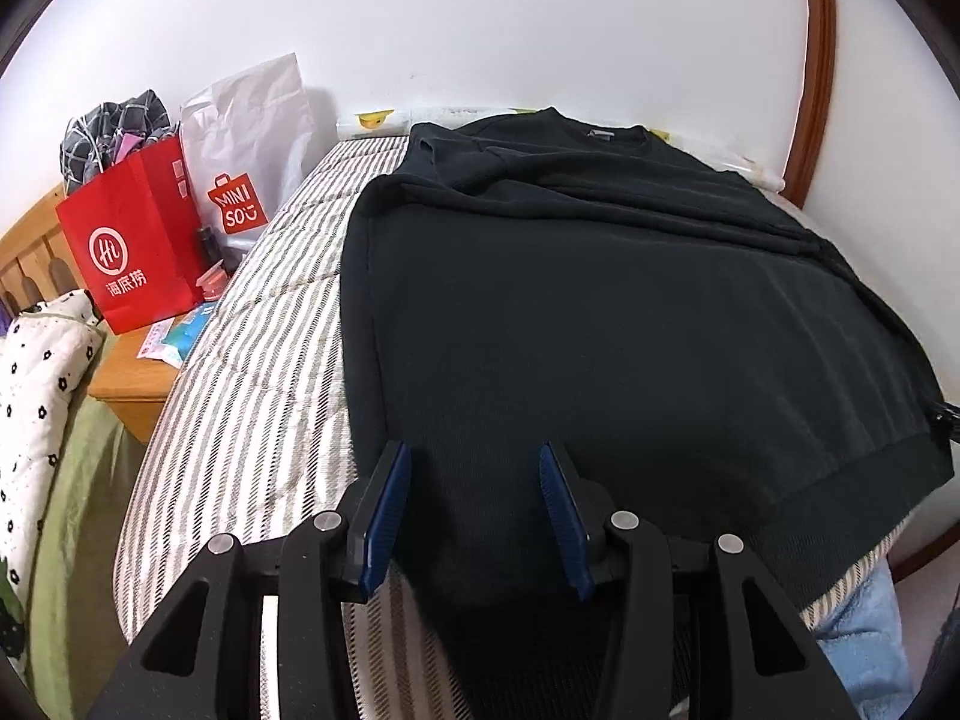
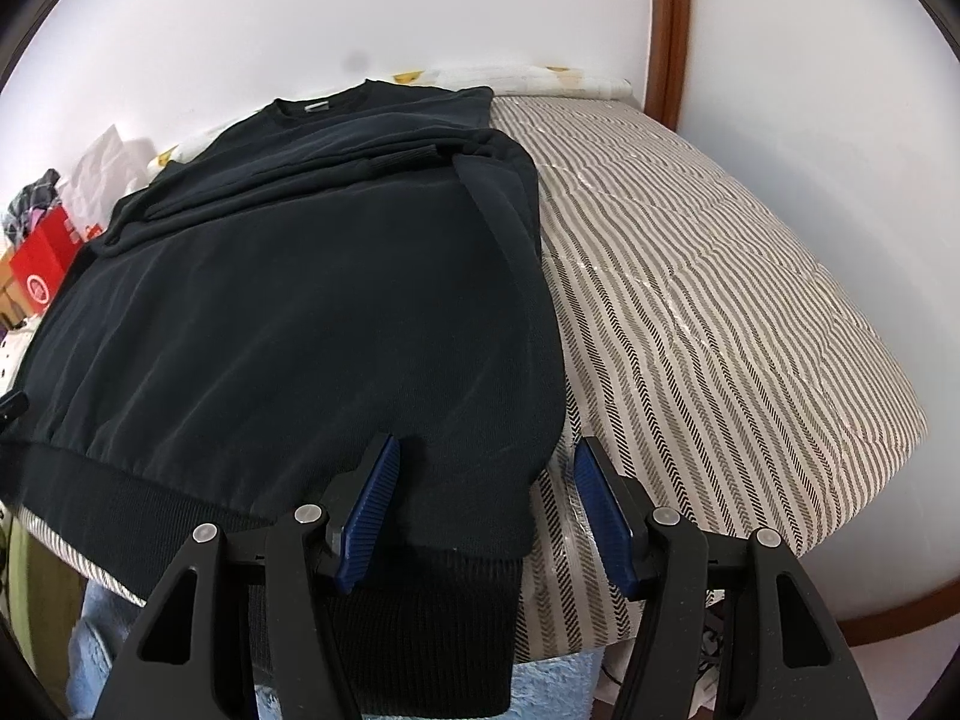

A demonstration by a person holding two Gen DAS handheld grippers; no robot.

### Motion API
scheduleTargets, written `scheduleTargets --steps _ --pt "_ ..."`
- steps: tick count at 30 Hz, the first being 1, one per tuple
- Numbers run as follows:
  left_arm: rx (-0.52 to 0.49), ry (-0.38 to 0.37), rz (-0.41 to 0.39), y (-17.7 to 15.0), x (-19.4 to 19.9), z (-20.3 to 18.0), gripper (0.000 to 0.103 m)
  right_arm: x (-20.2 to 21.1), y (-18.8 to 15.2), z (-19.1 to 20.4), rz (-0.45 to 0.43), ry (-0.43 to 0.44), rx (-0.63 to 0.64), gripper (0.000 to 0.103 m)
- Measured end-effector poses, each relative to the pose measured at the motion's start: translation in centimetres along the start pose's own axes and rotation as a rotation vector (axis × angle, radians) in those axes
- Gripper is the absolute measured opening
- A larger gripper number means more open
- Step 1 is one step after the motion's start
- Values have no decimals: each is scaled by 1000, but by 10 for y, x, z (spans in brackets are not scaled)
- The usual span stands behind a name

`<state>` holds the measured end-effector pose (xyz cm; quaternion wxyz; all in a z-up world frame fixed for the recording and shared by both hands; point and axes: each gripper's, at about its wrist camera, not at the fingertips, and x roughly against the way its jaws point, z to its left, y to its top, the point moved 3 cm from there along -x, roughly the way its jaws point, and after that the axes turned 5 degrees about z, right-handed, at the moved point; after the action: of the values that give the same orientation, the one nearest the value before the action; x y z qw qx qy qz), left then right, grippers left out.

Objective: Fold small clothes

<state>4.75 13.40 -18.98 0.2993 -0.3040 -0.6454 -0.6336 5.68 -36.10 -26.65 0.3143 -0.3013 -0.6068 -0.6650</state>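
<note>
1. Black sweatshirt [image 1: 600,324] lies flat on the striped mattress [image 1: 252,372], collar at the far end by the wall, ribbed hem at the near edge. Both sleeves look already folded across the chest.
2. Left hand-held gripper [image 1: 474,462]: blue pads spread, nothing pinched. It hovers over the near left part of the body panel; whether the pads touch the cloth cannot be told.
3. Right hand-held gripper [image 2: 486,459]: pads spread, jaws not pressing anything. The sweatshirt's right side edge runs between them, left pad over cloth, right pad over bare mattress.
4. Key relation: the garment's long axis runs hem to collar, along 6 to 12 o'clock in both wrist views. The bulk of the cloth lies toward 12 o'clock of each gripper; the hem is directly below, at 6 o'clock.
5. Judgement: each hand sits nearest its own hem corner, left at left, right at right. The next fold likely takes the hem toward 12 o'clock onto the collar.
6. Risk: the hem hanging off the mattress edge may slip from a shallow pinch.
</note>
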Motion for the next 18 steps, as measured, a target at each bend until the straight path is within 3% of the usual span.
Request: scheduleTargets --steps 6,15,18 --pt "36 -40 3 -4 2 10 42 3 -3 8 -18 28 38 39" --pt "55 -10 8 -13 10 20 42 3 -4 4 -24 64 21 36" --pt "83 -59 30 -18 9 28 42 3 -4 5 -26 62 20 35"
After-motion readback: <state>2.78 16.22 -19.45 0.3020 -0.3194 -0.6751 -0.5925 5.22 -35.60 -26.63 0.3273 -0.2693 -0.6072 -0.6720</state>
